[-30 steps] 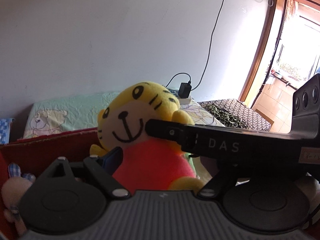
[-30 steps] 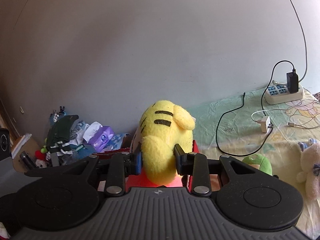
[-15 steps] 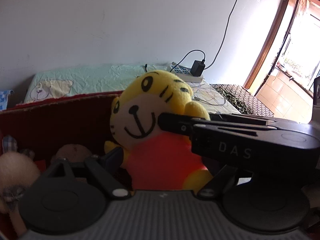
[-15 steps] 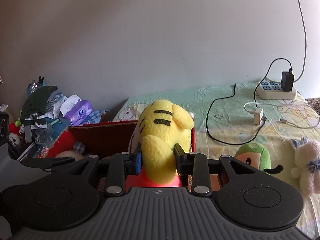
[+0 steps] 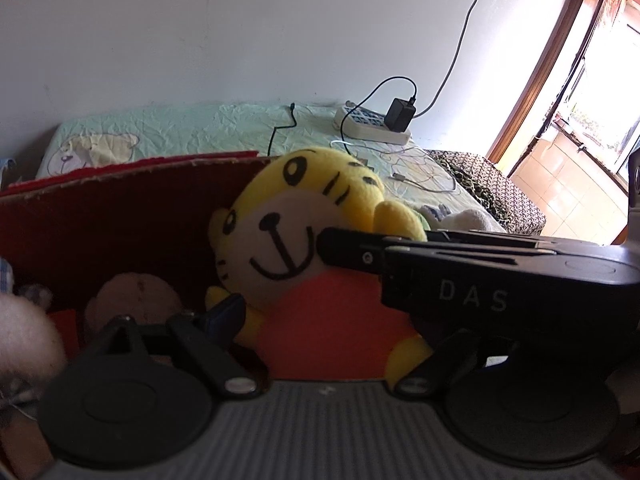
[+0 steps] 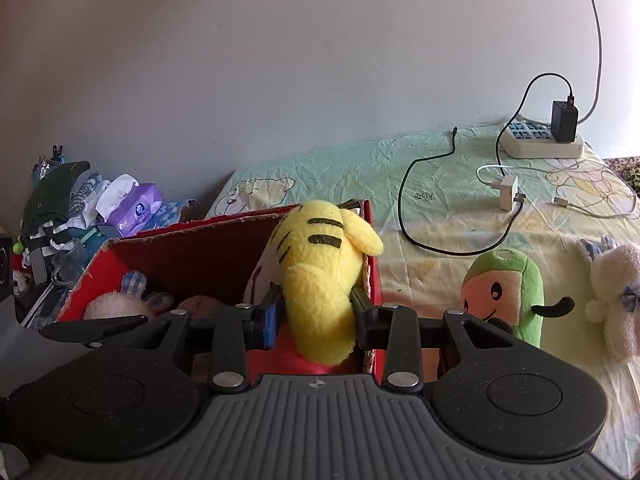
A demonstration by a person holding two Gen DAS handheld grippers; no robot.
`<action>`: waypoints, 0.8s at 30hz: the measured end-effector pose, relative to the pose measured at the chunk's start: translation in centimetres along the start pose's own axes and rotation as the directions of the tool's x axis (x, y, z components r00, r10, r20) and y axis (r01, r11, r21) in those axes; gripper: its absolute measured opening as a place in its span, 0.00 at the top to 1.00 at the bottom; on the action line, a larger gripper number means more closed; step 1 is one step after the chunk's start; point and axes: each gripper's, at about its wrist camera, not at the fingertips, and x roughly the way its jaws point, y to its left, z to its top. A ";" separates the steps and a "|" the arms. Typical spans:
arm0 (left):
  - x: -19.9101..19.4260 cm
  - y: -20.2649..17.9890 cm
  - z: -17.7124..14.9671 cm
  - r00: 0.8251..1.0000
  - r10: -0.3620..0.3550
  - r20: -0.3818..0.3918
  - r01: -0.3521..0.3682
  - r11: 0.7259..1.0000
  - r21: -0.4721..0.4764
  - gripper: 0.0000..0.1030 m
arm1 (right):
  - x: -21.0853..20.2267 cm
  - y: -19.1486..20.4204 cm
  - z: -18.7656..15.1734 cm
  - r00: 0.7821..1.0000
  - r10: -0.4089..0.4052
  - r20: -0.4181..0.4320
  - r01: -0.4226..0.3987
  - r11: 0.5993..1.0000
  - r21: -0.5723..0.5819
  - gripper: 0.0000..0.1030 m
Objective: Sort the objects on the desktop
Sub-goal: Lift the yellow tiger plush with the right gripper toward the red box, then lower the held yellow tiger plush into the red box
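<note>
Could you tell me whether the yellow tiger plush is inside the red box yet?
Partly in: held by the right gripper, the tiger plush has its lower body below the red box rim, head above.

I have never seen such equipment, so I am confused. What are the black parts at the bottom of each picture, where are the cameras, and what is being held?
There is no robot arm. A person holds one two-finger gripper in each hand, and each carries a fisheye camera looking forward along its fingers; the black parts are the gripper's own body.

In the right wrist view, the right gripper is shut on the yellow tiger plush, over the red box that already holds other soft toys.

The left wrist view shows the tiger's face; the left gripper is open around its body.

On the bed sheet lie a green plush, a white plush, cables and a power strip.
</note>
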 end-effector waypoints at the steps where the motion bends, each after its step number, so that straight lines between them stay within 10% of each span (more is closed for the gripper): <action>1: 0.0 0.0 0.0 1.000 0.001 0.002 -0.001 1.000 0.002 0.11 | 0.1 0.1 0.0 1.000 -0.002 -0.002 0.002 1.000 -0.001 0.64; 24: 0.3 -0.6 0.5 0.996 0.085 -0.041 -0.084 0.996 0.019 0.00 | -0.2 0.0 -0.1 1.000 0.010 -0.012 -0.010 1.000 0.025 0.61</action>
